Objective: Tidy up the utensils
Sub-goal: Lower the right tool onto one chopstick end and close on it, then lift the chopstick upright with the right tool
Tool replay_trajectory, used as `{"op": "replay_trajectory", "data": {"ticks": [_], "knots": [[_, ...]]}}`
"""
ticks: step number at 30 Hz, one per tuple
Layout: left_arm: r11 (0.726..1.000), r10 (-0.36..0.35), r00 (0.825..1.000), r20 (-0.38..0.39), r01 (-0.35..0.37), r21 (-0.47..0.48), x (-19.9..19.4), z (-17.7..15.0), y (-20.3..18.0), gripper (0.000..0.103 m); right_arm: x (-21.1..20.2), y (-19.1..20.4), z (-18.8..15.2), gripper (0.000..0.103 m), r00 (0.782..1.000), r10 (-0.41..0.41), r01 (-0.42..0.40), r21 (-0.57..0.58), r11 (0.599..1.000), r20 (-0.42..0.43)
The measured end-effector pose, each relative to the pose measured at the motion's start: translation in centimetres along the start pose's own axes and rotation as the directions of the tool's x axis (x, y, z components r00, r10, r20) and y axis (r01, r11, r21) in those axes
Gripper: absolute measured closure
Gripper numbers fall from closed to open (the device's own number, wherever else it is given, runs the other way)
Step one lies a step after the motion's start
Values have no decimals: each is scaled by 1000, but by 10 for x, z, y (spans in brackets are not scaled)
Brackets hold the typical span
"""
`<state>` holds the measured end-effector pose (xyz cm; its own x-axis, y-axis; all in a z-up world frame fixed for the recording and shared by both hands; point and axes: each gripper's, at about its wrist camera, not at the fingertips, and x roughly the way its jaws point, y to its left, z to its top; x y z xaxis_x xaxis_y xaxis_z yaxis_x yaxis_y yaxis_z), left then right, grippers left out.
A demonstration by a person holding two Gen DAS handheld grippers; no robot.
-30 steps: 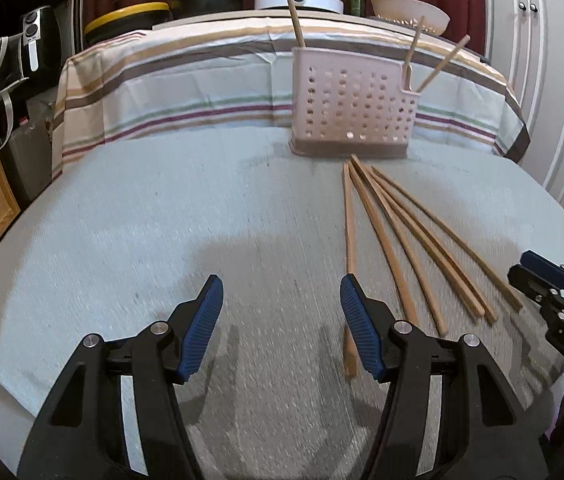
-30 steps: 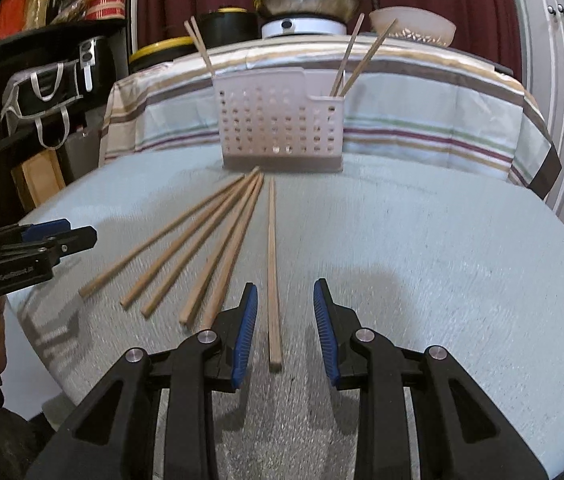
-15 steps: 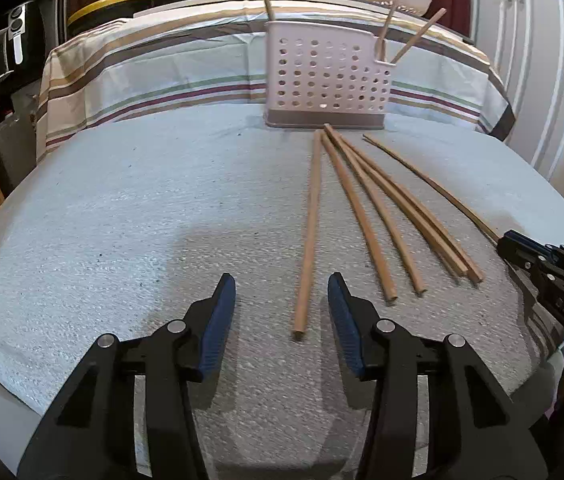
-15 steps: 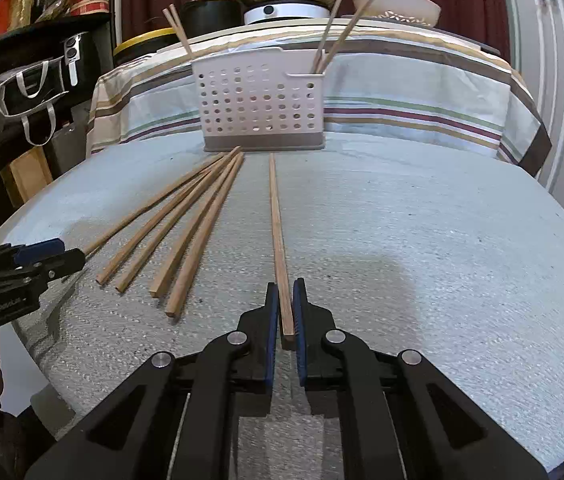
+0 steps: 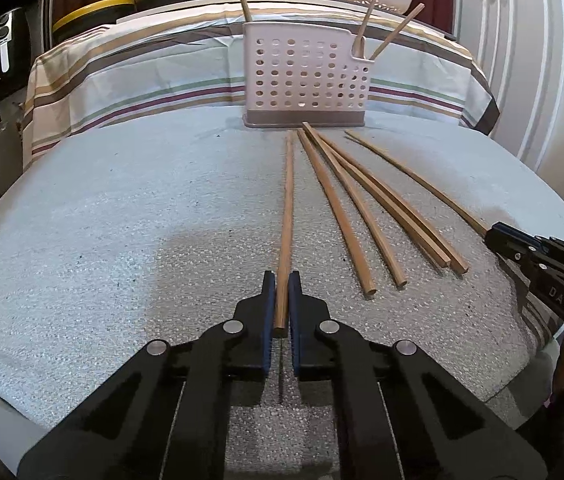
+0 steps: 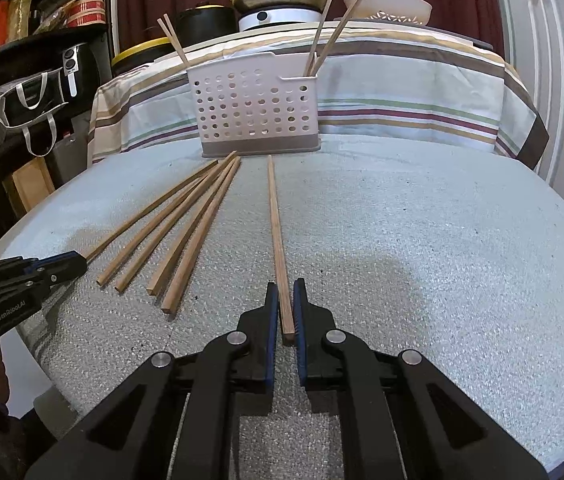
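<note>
I have the left gripper (image 5: pixel 282 300) pinching the near end of the leftmost thin wooden chopstick (image 5: pixel 287 208) and the right gripper (image 6: pixel 285 308) pinching the rightmost one (image 6: pixel 276 232), both flat on the grey foam mat (image 6: pixel 421 260), ready for the perforated pale-pink plastic caddy (image 5: pixel 305 76).

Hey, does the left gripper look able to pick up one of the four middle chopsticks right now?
Probably not yet: the left gripper is shut on the leftmost chopstick; the four middle chopsticks lie unobstructed beside it.

Foam-topped table (image 5: pixel 122 240) (chopsticks (image 5: pixel 365 220), pink caddy (image 5: pixel 305 80))
</note>
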<state>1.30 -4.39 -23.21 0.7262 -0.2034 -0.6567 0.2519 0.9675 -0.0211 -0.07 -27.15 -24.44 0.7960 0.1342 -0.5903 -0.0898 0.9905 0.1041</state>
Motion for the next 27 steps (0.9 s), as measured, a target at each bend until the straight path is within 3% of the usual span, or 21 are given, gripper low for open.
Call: {"op": "replay_trajectory", "data": {"ticks": [9, 27], "knots": [[1000, 0, 1000, 30, 0, 12, -6, 1, -2, 97, -2, 2, -1, 95, 1000, 9, -9, -7, 1000, 5], [999, 40, 988, 149, -42, 7, -37, 14, 0, 97, -36, 5, 19, 96, 992, -33, 38, -38, 999, 125]]}}
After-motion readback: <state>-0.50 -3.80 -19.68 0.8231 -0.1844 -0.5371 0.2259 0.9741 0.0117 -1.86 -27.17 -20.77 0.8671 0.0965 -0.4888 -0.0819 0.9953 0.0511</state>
